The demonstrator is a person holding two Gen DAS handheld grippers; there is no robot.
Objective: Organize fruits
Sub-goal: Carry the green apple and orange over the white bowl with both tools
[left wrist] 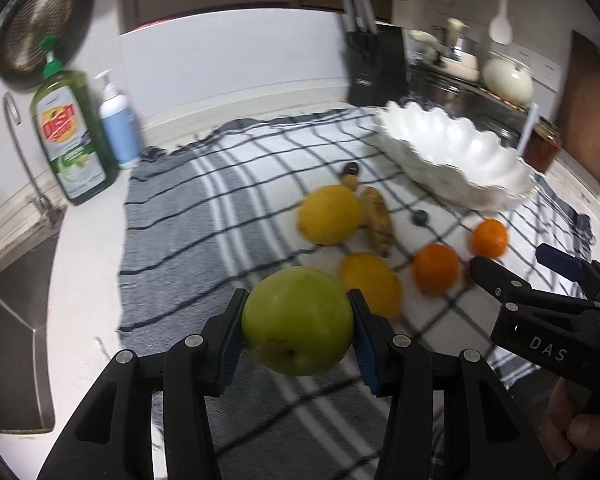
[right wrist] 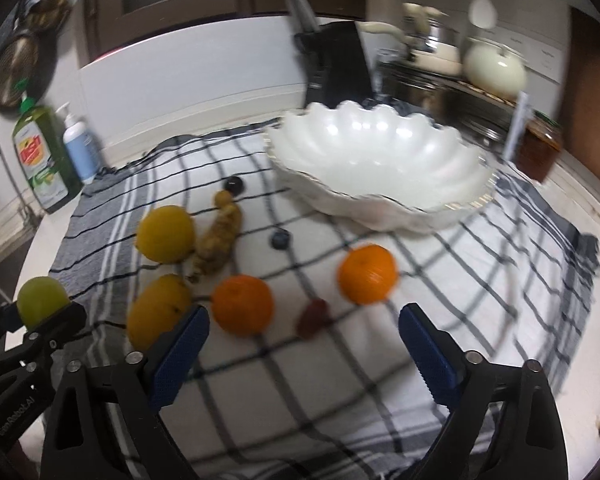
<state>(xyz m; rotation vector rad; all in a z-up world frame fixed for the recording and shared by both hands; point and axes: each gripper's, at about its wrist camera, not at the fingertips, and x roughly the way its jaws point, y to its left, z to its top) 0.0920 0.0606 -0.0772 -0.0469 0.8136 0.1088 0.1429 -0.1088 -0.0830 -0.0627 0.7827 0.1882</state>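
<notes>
On the checked cloth (right wrist: 440, 280) everything sits relative to the white scalloped bowl (right wrist: 380, 200), which I take as the destination and which holds nothing yet. Near me from the bowl lie two lemons (right wrist: 166, 234) (right wrist: 156, 310), with a knobbly ginger root (right wrist: 220, 240) touching the farther one. Two mandarins follow: one (right wrist: 367, 274) just in front of the bowl, another (right wrist: 242, 309) further toward me. Smaller still are a reddish piece (right wrist: 314, 317), too blurred to name, between the mandarins, and two dark berries (right wrist: 281, 239) (right wrist: 235, 185) to the bowl's left.

My left gripper (left wrist: 298, 326) is clamped on the green apple (left wrist: 298, 320), pads on opposite sides at its widest part so it cannot roll out; it hangs above the cloth's near edge, well short of the bowl. My right gripper (right wrist: 304, 350) stands wide apart and empty, aimed between the mandarins, probably ready for one of them.
</notes>
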